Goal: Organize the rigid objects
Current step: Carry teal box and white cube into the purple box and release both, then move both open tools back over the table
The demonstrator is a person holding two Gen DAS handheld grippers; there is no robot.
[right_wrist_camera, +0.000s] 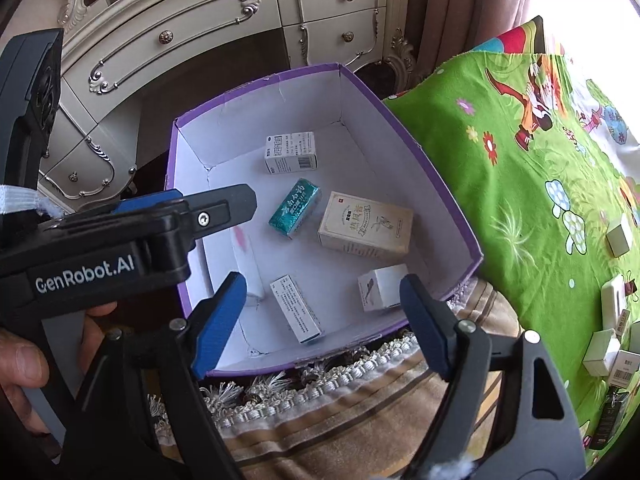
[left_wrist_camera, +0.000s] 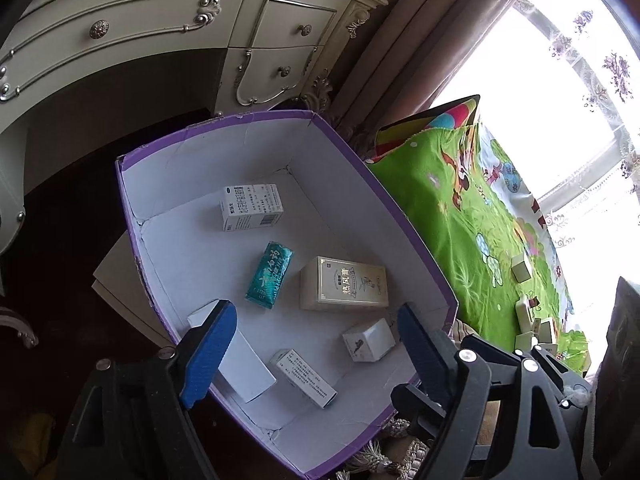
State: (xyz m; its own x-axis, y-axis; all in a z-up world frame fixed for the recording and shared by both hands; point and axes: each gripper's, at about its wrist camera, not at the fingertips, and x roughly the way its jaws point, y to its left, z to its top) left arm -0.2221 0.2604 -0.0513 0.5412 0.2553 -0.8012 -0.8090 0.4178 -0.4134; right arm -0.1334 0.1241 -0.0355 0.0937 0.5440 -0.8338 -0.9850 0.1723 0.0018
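A purple cardboard box with a white inside [left_wrist_camera: 352, 148] [right_wrist_camera: 440, 184] holds several small cartons: a white barcode carton [left_wrist_camera: 251, 206] [right_wrist_camera: 291, 153], a teal pack [left_wrist_camera: 269, 275] [right_wrist_camera: 295, 208], a cream and gold carton [left_wrist_camera: 344, 285] [right_wrist_camera: 366, 226], a small white cube carton [left_wrist_camera: 369, 339] [right_wrist_camera: 380, 287], a long white carton [left_wrist_camera: 303, 378] [right_wrist_camera: 296, 309] and a flat white carton [left_wrist_camera: 244, 364] at the left wall. My left gripper [left_wrist_camera: 316, 350] hangs open and empty over the box's near end; it also shows in the right wrist view [right_wrist_camera: 192, 208]. My right gripper [right_wrist_camera: 320, 320] is open and empty above the near rim.
A green cartoon cloth [left_wrist_camera: 472, 216] [right_wrist_camera: 540, 184] to the right carries several more small cartons [left_wrist_camera: 532, 320] [right_wrist_camera: 612, 304]. A cream dresser with drawers [left_wrist_camera: 160, 40] [right_wrist_camera: 240, 24] stands behind the box. A fringed brown blanket [right_wrist_camera: 340, 392] lies under the box's near edge. Curtains and a bright window [left_wrist_camera: 560, 80] are at the right.
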